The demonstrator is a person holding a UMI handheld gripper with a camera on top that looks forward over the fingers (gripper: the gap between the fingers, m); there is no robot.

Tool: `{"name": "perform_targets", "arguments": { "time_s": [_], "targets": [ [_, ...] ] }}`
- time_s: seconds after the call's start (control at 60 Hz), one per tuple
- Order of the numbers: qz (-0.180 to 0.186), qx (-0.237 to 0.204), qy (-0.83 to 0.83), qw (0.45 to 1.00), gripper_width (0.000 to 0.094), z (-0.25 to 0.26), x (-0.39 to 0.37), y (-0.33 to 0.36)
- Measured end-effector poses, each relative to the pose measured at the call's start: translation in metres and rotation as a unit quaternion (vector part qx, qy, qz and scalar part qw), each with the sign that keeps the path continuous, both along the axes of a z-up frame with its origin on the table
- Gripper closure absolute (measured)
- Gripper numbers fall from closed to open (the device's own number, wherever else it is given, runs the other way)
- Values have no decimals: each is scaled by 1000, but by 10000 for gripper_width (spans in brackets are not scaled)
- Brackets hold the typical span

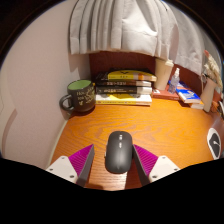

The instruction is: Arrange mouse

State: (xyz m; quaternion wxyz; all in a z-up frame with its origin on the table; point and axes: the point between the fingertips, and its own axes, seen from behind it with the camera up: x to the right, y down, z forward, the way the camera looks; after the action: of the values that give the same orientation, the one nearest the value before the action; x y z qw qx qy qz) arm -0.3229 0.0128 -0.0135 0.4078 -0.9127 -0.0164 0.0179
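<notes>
- I see my gripper (114, 160) at the near edge of the view, its two fingers spread fairly wide, each with a magenta pad (146, 158) on its inner face.
- A black, rounded computer mouse (118, 152) with a pale scroll wheel lies on the orange-brown wooden desk (165, 125), standing lengthwise between my fingers.
- I can see a strip of desk between the mouse and each pad, so the fingers sit about the mouse without pressing on it, and it rests on the desk on its own.
- Beyond the fingers and to the left stands a dark green ceramic mug (79, 96) with yellow lettering, its handle pointing left.
- Just beside the mug, to the right, lies a low stack of books (125, 87) with a dark cover on top.
- Further right, near the back of the desk, I see a small cluster of objects, some blue (188, 95); I cannot tell what they are.
- A pale, pleated curtain (130, 28) hangs behind the desk, with a plain light wall (35, 70) to the left.
</notes>
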Motion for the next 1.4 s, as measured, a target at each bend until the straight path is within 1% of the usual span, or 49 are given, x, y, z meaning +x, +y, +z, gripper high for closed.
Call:
{"name": "perform_targets", "arguments": {
  "time_s": [0.033,0.083,0.133,0.183,0.233,0.317,0.333,0.35,0.367,0.45,0.517,0.583,0.617,0.7,0.8,0.917,0.983,1.033,1.117,1.15,1.233,1.283,1.4],
  "targets": [
    [-2,-3,0,1000,184,0,0,4],
    [-4,-7,-1,1000,231,-1,1,9],
    [-10,-13,-1,1000,312,-1,4,13],
    [-15,-19,-4,1000,424,-1,7,16],
    [-6,-25,-6,1000,431,-3,6,16],
    [3,-37,-10,999,480,-4,6,16],
    [3,-41,-10,999,503,-4,7,16],
    [4,-44,-11,999,504,-4,7,16],
    [6,-50,-12,999,528,-4,7,16],
    [14,-71,-15,997,571,-5,6,17],
    [25,-86,-12,996,572,-5,6,18],
    [50,-92,-10,994,571,6,8,21],
    [61,-83,-5,995,570,20,11,26],
    [76,-27,1,997,570,82,38,39],
    [73,50,-3,996,563,173,101,48],
    [47,129,-11,990,561,263,203,42],
    [30,155,-24,987,564,294,266,37],
    [15,167,-36,985,567,305,313,31],
    [-16,174,-45,984,571,297,387,19],
    [-27,165,-43,985,573,285,415,17],
    [-57,125,-48,989,574,236,473,4],
    [-69,86,-50,993,572,202,501,-6],
    [-77,22,-35,996,571,127,529,-28]
  ]
}}
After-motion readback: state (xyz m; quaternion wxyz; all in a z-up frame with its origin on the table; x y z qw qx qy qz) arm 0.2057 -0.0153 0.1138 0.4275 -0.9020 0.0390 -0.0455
